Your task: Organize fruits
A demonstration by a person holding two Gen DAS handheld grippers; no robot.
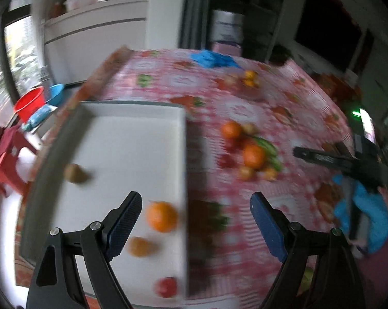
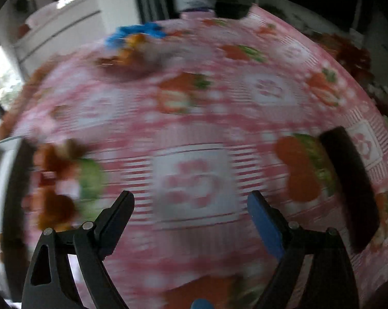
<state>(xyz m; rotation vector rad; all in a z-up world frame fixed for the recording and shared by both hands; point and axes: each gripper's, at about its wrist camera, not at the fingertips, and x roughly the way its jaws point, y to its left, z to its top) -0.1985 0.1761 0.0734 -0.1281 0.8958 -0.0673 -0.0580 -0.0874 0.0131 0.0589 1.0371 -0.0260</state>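
Sorting fruit into the white tray (image 1: 132, 139), I have my left tongs (image 1: 196, 219) over its near right corner, jaws wide apart with nothing between them. 4 pieces lie loose on the tray's smooth flat floor: a round orange (image 1: 161, 216), a smaller orange-brown fruit (image 1: 140, 246), a red one (image 1: 166, 286) and a dull brown one (image 1: 75, 173), spread out rather than stacked, I think so none rolls onto another. The unsorted pile (image 1: 250, 152), round oranges, small yellow fruit and long green pieces, sits on the pink checked tablecloth (image 1: 245, 108) just right of the tray. My right tongs (image 2: 191, 211) are also spread and empty above bare cloth, too blurred for finer detail.
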